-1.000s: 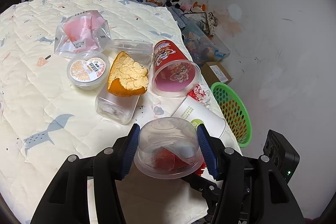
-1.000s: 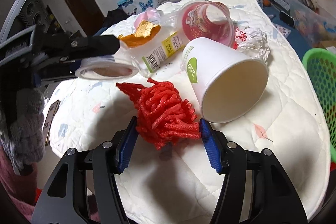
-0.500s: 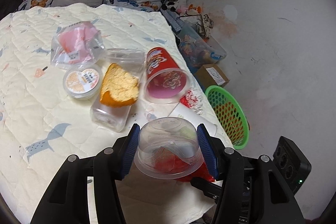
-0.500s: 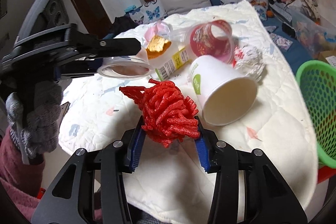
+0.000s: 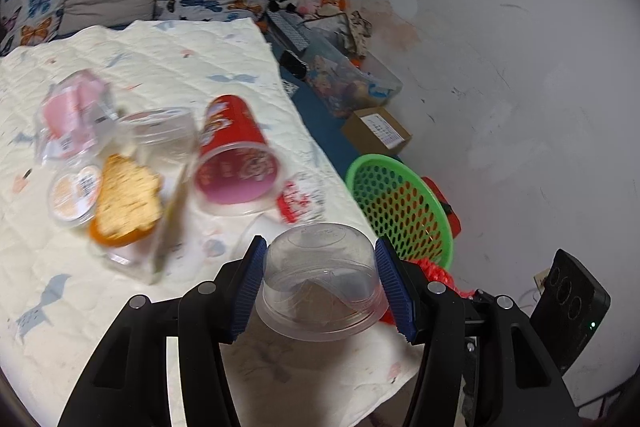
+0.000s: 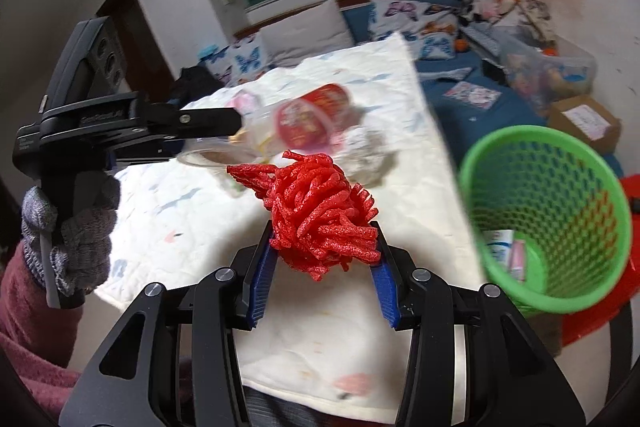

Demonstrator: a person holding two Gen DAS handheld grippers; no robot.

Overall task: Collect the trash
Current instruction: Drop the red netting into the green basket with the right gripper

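Looking over the quilted table (image 5: 132,307), we see a green basket (image 6: 548,223) beside it; our left gripper (image 5: 320,287) clasps a clear plastic tub (image 5: 320,291), our right gripper (image 6: 322,267) clenches red foam netting (image 6: 316,211) above the table edge.

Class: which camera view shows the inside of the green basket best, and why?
The right wrist view: it looks down into the green basket, showing its mesh wall and a few pieces of packaging at the bottom. The left wrist view shows the green basket farther off and from the side, with its contents hidden.
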